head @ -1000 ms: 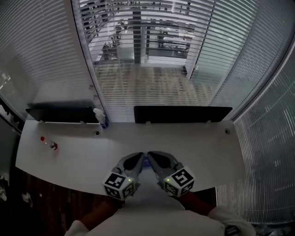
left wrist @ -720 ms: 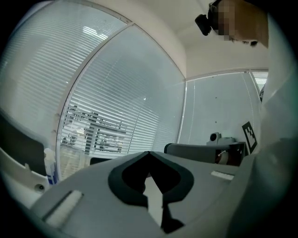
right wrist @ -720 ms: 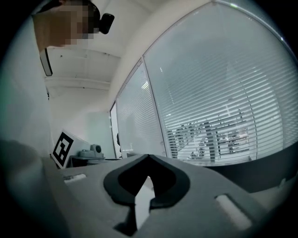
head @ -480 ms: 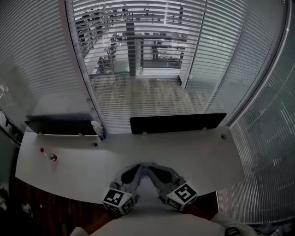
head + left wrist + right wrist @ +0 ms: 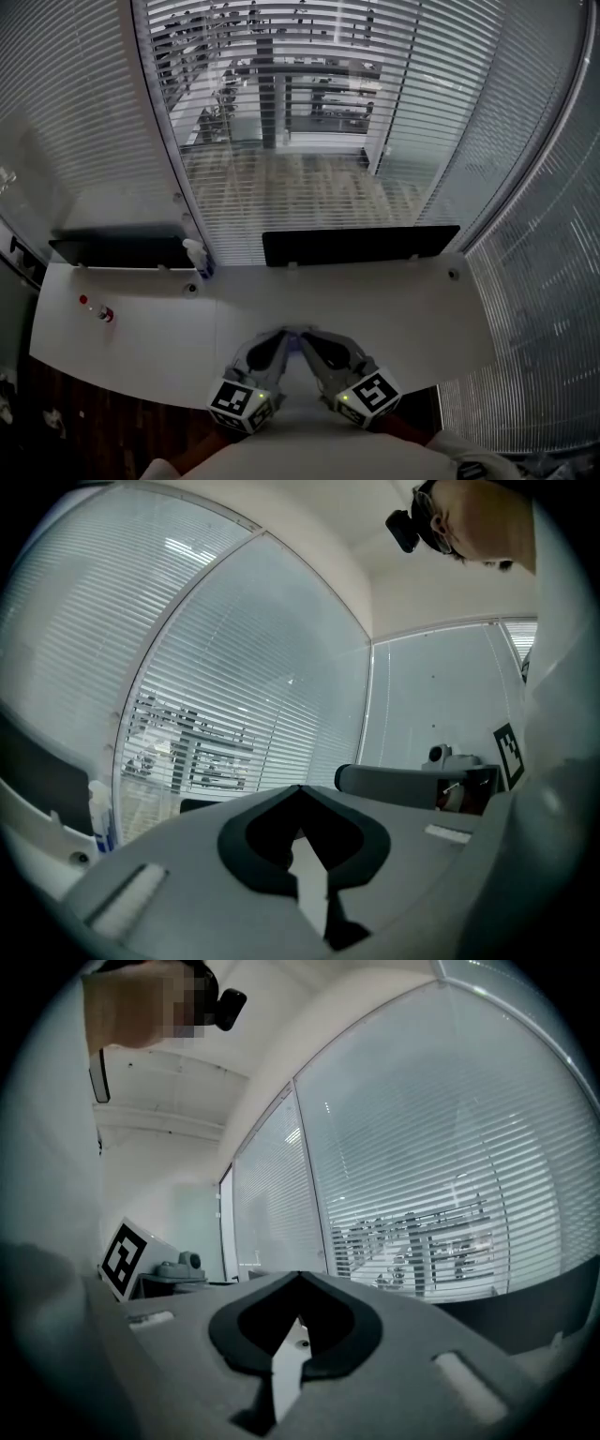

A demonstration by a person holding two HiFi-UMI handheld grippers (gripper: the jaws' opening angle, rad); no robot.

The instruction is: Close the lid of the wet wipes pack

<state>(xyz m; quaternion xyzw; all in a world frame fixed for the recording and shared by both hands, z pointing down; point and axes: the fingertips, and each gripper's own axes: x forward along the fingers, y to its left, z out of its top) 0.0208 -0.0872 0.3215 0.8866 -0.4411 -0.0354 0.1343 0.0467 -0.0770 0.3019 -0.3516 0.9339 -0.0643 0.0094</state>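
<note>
No wet wipes pack can be made out in any view. In the head view both grippers hover close to the person's body over the near edge of the white desk (image 5: 394, 309), angled inward so their tips nearly meet. My left gripper (image 5: 285, 337) has its jaws together with nothing between them, as the left gripper view (image 5: 300, 793) also shows. My right gripper (image 5: 309, 337) is likewise shut and empty, as seen in its own view (image 5: 298, 1279). Both point level towards the window blinds. A small bluish patch shows between the tips, too small to identify.
Two black screens (image 5: 361, 246) (image 5: 120, 251) stand along the desk's far edge, with a spray bottle (image 5: 198, 257) between them. A small red object (image 5: 105, 313) lies at the desk's left end. Blinds and glass walls surround the desk; dark floor lies beyond its left end.
Both grippers rose slightly together, staying tip to tip and shut. The head view shifted, so the desk and grippers sit lower in the picture.
</note>
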